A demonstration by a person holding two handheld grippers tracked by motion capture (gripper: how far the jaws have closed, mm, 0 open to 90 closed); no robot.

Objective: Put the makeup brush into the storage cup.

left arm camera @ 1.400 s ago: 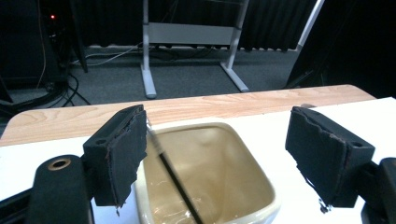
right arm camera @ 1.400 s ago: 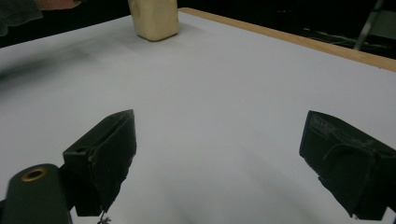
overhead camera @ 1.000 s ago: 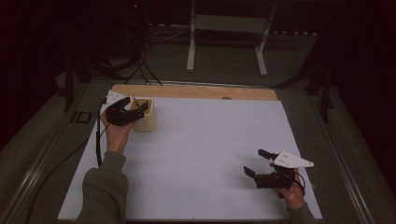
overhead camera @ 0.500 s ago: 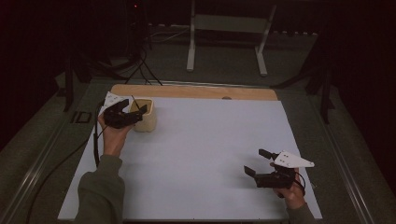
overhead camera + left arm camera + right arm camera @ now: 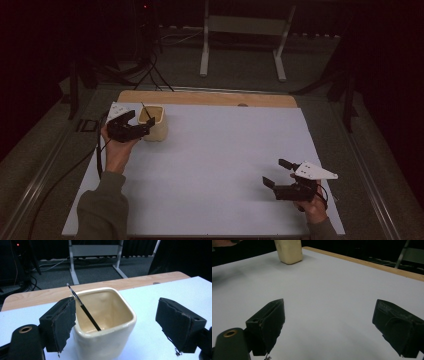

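White table (image 5: 220,165), cream cup (image 5: 105,322) upright, black stick (image 5: 83,308) leaning up-left, left gripper (image 5: 115,325) wide astride cup, right gripper (image 5: 332,327) wide, empty.

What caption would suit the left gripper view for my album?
Open black jaws either side of a cream cup with a thin black stick leaning inside, on a white table.

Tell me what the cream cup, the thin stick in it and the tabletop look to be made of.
Cup: probably glazed ceramic; thick rounded rim, soft sheen.
Stick: thin, black with a pale banded tip; material unclear, perhaps plastic or painted wood.
Tabletop: smooth matt white sheet over a wooden board, whose bare tan edge looks like wood.
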